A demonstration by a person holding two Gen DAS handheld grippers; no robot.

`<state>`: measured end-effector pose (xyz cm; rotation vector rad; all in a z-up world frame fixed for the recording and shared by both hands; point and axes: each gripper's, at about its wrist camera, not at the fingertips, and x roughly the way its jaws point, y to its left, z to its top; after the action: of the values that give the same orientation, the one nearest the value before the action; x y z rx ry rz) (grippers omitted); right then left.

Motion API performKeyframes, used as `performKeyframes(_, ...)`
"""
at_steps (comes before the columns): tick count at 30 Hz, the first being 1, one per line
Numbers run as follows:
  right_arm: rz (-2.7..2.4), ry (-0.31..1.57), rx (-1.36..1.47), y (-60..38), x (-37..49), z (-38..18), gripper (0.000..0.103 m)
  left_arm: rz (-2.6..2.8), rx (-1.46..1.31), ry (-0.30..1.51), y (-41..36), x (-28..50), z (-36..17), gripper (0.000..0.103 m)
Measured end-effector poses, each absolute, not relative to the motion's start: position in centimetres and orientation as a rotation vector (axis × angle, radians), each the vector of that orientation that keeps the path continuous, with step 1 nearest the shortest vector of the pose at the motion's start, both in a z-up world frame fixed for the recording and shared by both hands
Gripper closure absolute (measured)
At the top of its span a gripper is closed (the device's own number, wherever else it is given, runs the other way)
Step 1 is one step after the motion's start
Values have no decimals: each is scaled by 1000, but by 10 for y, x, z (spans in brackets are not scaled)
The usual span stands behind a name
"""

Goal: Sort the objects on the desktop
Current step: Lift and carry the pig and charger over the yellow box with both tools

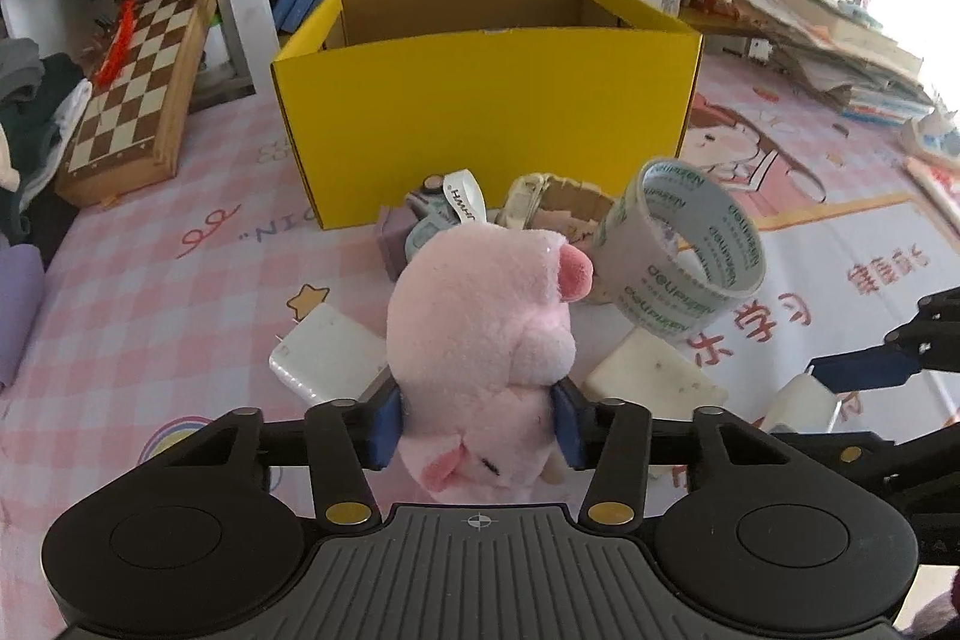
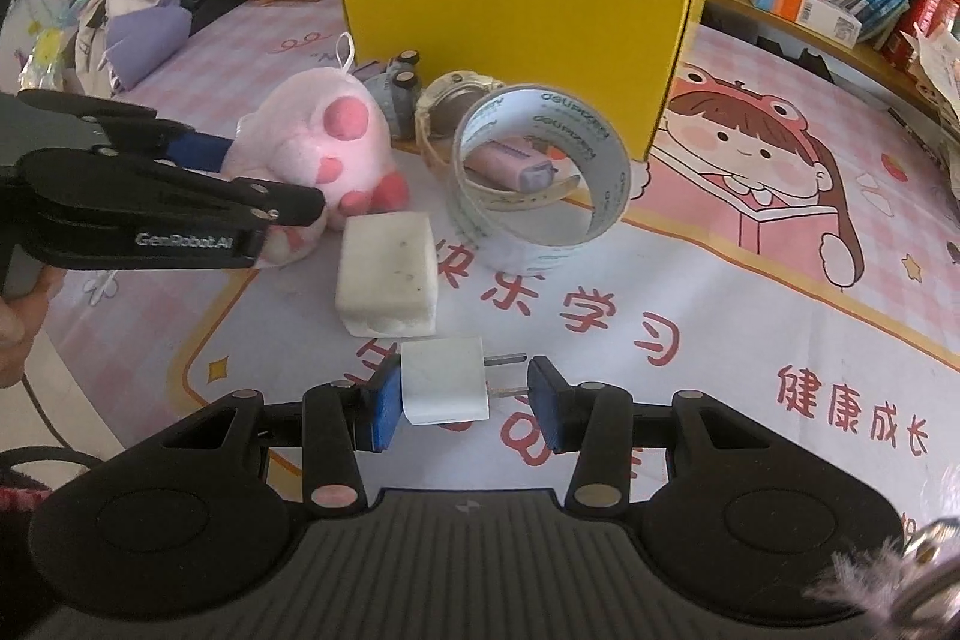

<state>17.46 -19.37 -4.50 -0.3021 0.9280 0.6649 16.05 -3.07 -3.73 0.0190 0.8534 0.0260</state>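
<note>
While left gripper (image 1: 477, 421) clamps pink plush pig (image 1: 480, 316) facing yellow box (image 1: 486, 118), right gripper (image 2: 465, 400) straddles charger plug (image 2: 444, 379), jaws parted, prongs pointing right

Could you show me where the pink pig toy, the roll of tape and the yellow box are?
pink pig toy (image 1: 480, 316): left wrist view, on its plush back.
roll of tape (image 2: 543, 109): right wrist view, on the printed inner band, top.
yellow box (image 1: 480, 112): left wrist view, on its front wall.
</note>
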Motion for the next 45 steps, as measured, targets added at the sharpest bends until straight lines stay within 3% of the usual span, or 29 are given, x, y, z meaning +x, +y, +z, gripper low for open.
performKeyframes(11,654,901,-271,-194,167,-35,61,-42,2,741,-36,136,-6,59)
performKeyframes(45,596,799,-264,-153,116,-7,61,-117,-23,671,7,68,16,58)
